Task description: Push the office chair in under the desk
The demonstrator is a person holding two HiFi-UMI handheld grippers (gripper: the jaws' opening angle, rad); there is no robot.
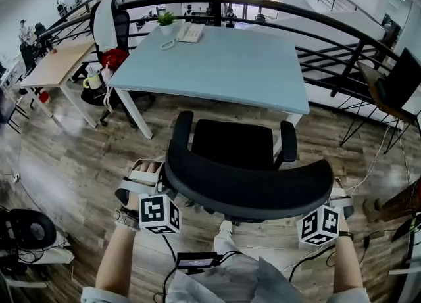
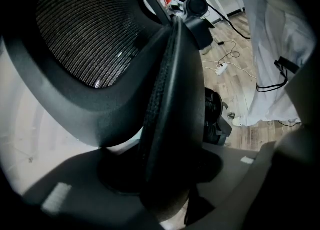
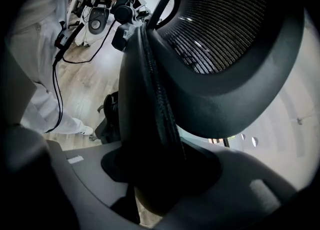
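Task thing: the office chair (image 1: pixel 231 144), black with a mesh back, stands on the floor at the near side of the surface (image 1: pixel 217 65). Its seat and two armrests face that near edge, and the seat looks just short of it rather than under it.
Left tool (image 1: pixel 150 175): pinching the left rim of the chair's backrest. Its own view shows the dark padded edge filling the gap between the jaws.
Right tool (image 1: pixel 334 195): clamped on the right rim of the same backrest, with the edge wedged between its jaws.
Surface: a pale blue rectangular top on white legs, mostly bare.
On the surface: a white telephone (image 1: pixel 189 32) and a small potted plant (image 1: pixel 166 18) sit together at its far edge, towards the left corner.
Left of the surface: a wooden-topped desk (image 1: pixel 56 65). Between the two is another black chair with a red bag (image 1: pixel 113 57) on it.
Beyond and right of the surface: a black metal railing (image 1: pixel 309 16) curves round it. Past the railing are glass doors and a lower level.
Under the surface: a wood-plank floor (image 1: pixel 66 163), with cables trailing across it on the near side.
Far left of the surface: a few people stand in the distance, too small to make out.
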